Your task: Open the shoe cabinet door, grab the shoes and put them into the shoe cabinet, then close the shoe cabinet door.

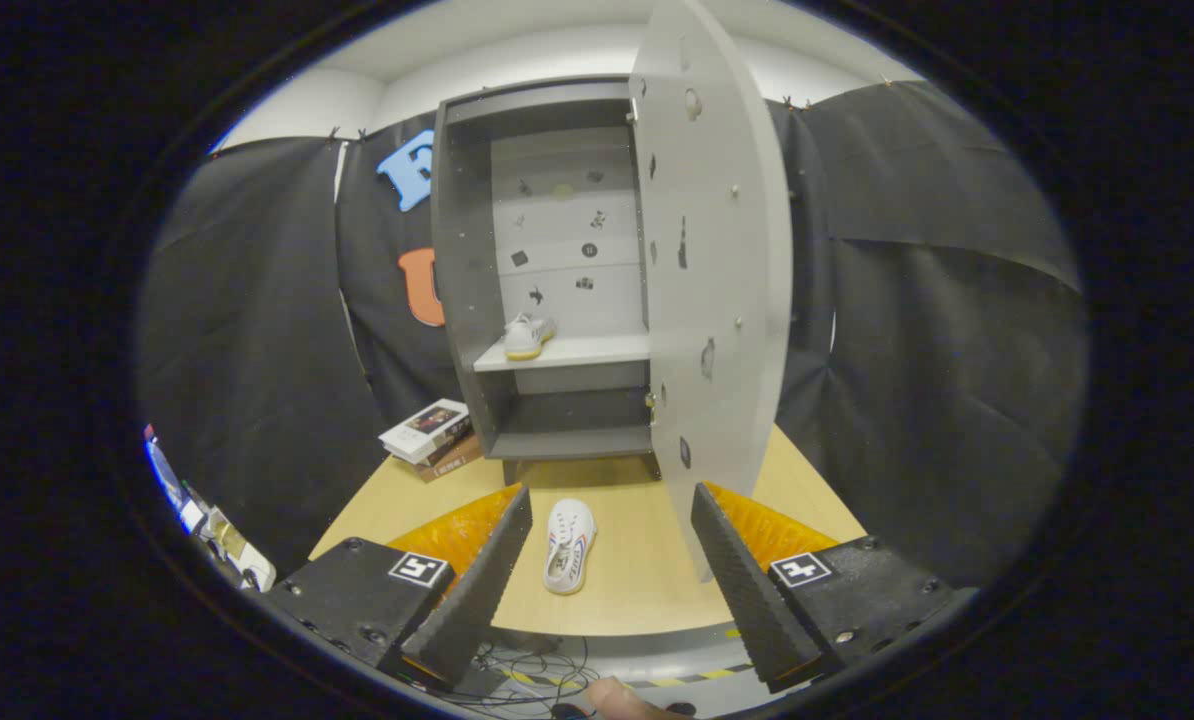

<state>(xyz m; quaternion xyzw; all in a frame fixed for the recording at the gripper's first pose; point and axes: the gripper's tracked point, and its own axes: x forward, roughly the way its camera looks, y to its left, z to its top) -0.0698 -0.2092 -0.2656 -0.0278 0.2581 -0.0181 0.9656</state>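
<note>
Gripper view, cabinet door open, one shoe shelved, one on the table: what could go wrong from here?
1. The open gripper has its jaws spread wide around the white sneaker on the table; a poor grip might drop it.
2. The open grey cabinet door stands close on the right and could be bumped.
3. The white sneaker on the shelf sits left; placing carelessly could knock it.

A tall grey wooden shoe cabinet (557, 270) stood at centre frame, its pale grey door (712, 280) dotted with dark irregular marks, its lighter back panel speckled with small dark stickers. A white low-top shoe with a yellowish sole (528, 335) sat on the pale shelf. On the light tan wooden tabletop (637, 570) below lay a white canvas shoe with red and blue side stripes (568, 545). At lower left, white- and brown-covered stacked books (431, 438) showed. The gripper (607, 570) was spread wide, gripping nothing.
</note>
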